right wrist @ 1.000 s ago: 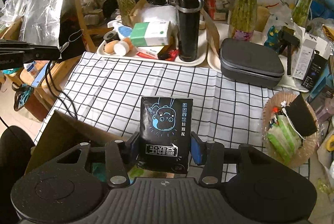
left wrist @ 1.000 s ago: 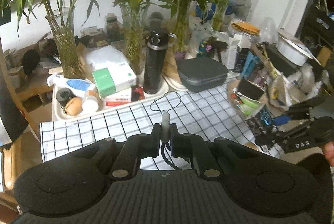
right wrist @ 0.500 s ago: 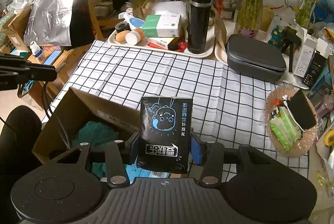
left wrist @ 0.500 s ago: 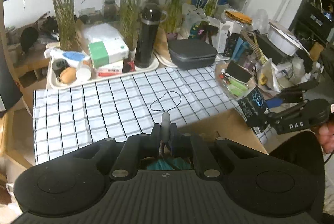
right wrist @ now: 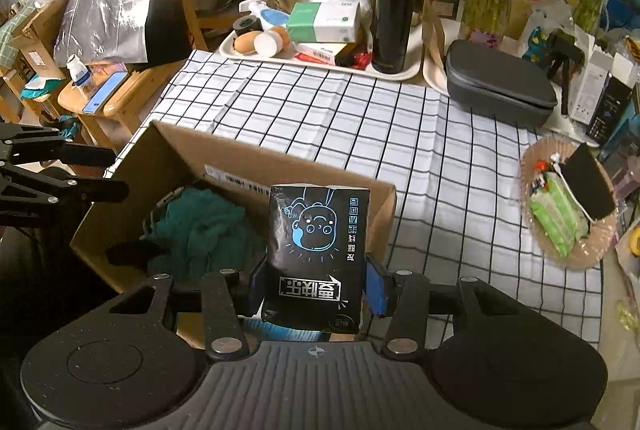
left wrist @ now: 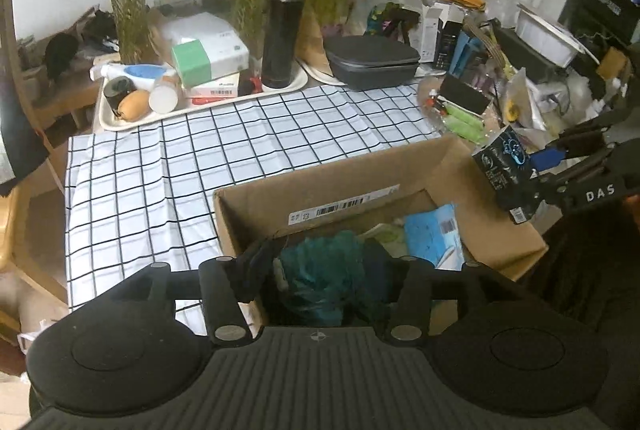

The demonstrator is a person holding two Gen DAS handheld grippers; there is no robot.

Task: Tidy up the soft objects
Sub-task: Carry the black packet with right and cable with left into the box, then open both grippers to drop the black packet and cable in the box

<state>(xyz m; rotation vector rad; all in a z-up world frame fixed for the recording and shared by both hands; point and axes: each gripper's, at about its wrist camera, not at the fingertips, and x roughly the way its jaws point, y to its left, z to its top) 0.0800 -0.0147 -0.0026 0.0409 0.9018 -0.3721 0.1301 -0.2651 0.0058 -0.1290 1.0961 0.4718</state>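
Here the black tissue pack (right wrist: 316,262), printed with a blue cartoon face, stands upright between the blue pads (right wrist: 376,290) of the right gripper (right wrist: 316,290), which press on both of its sides; it hangs over the near right part of the open cardboard box (right wrist: 168,157). From the left wrist view the same pack (left wrist: 505,171) shows at the far right, held at the box's right-hand flap. Inside the box (left wrist: 320,185) lie a crumpled teal cloth (left wrist: 332,270), a dark soft item draped by the left finger (left wrist: 256,270), and a light blue packet (left wrist: 434,234) against the right wall. The left gripper (left wrist: 318,282) hangs over the box with its jaws part-way apart; they have just been opening, and nothing is pressed between them, the teal cloth lying below the gap. The box sits at the near edge of a white tablecloth (left wrist: 180,157) with a black grid. Beyond the cloth stands a cream tray (right wrist: 320,63) carrying a tall black flask (right wrist: 394,9), a green and white tissue box (right wrist: 324,21) and some small jars; to its right is a grey zip case (right wrist: 500,85). On the right side of the cloth lies a round woven basket (right wrist: 576,254) with green packets in it. Glass vases of bamboo (left wrist: 124,1) line the back of the table.
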